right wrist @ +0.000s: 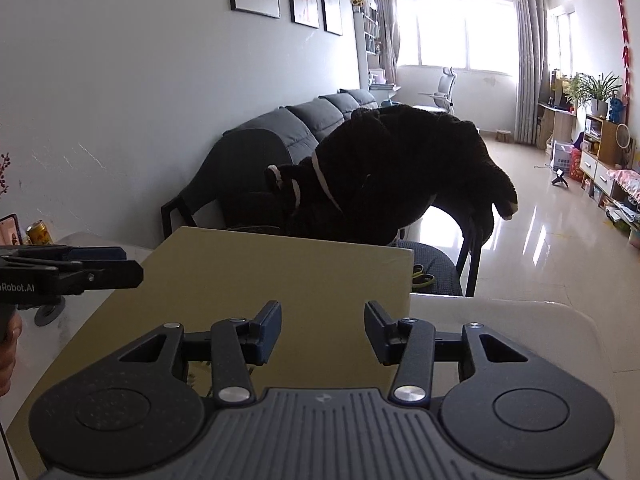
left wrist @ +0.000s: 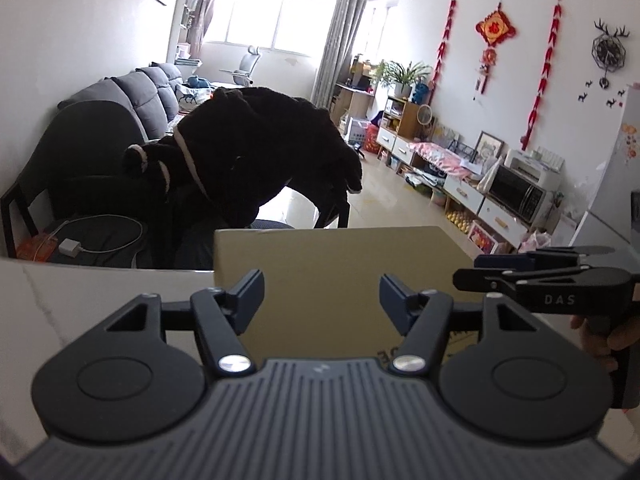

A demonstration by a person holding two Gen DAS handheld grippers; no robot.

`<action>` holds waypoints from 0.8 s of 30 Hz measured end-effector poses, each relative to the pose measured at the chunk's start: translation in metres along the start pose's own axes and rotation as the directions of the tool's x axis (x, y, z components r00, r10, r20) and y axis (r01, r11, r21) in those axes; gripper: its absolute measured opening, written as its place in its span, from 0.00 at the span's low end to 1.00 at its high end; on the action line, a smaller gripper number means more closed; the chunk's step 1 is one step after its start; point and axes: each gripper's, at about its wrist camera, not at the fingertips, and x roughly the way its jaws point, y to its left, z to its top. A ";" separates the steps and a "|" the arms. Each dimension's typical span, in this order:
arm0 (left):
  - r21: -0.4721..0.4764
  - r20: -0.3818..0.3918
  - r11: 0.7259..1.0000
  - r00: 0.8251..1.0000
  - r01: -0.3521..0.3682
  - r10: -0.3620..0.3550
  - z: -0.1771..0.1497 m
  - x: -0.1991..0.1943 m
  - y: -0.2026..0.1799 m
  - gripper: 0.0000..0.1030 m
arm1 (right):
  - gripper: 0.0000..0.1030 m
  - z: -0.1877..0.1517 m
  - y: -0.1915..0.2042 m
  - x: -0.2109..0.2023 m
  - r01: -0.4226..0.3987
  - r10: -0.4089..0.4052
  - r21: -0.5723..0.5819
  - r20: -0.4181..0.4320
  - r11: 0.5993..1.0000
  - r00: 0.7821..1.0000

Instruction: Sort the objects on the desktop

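A flat tan cardboard box (left wrist: 340, 276) lies on the white marble table (left wrist: 88, 304), its far edge near the table's far side, beyond which a chair draped with a dark coat (left wrist: 256, 152) stands. Both hand-held tools hang over the box, pointing down and forward, probably so that each camera keeps the box in sight while the person chooses what to sort.

The left gripper (left wrist: 322, 294) has its fingers (left wrist: 250, 290) apart with nothing between them; only the box top shows through the gap. The right gripper (right wrist: 322, 330) is likewise open and empty above the box's near part, its fingers (right wrist: 270, 326) clear of the cardboard. In the left view the right tool shows from the side at the right edge.

A yellow can (right wrist: 39, 233) stands at the table's far left corner. No other small thing to sort is in plain sight.
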 end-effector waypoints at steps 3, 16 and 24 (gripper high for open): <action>0.002 -0.018 1.000 1.000 -0.004 0.004 0.001 0.006 0.001 0.61 | 0.48 0.002 -0.001 0.008 0.003 -0.003 -0.002 -0.010 1.000 1.000; -0.003 -0.042 1.000 0.999 -0.008 0.008 0.006 0.010 0.004 0.61 | 0.48 -0.002 -0.005 0.020 -0.001 0.001 0.000 -0.007 1.000 1.000; -0.027 -0.062 1.000 0.998 0.003 -0.005 0.004 0.014 0.009 0.62 | 0.50 -0.003 -0.006 0.022 -0.009 0.009 0.004 -0.011 1.000 1.000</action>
